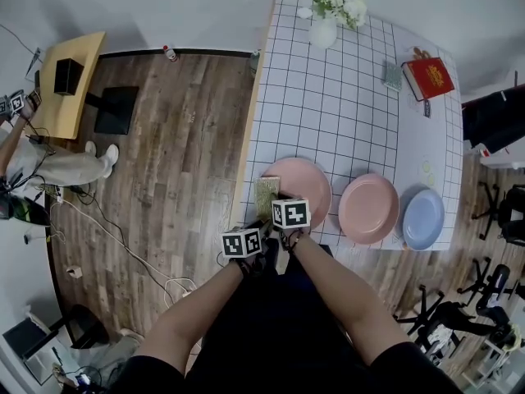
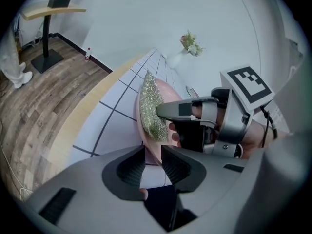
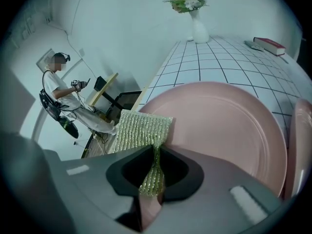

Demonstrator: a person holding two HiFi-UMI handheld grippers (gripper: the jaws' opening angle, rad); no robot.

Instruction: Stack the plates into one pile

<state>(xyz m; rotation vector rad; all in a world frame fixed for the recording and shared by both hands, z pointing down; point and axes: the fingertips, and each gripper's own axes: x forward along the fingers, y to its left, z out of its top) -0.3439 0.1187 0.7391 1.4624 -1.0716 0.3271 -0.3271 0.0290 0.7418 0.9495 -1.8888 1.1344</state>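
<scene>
Head view: print on the red book (image 1: 427, 77) is illegible; both forearms reach the pink plate (image 1: 310, 180) at the table's (image 1: 328, 97) near edge.
Left gripper view: the left gripper (image 2: 157, 163) jaws clamp the plate's rim.
Right gripper view: the right gripper (image 3: 156, 173) jaws pinch the glitter cloth (image 3: 141, 129).

I count plates 3: near pink plate (image 1: 308, 179), middle pink plate (image 1: 369, 208), blue plate (image 1: 423, 218) | glittery scouring cloth (image 1: 267, 195) 1 | flower vase (image 1: 323, 33) 1 | red book (image 1: 427, 78) 1 | tiled table (image 1: 328, 105) 1 | my tongs 2: left gripper (image 2: 152, 162), right gripper (image 3: 155, 172) | floor bottle (image 1: 170, 53) 1 | other person (image 1: 57, 167) 1
</scene>
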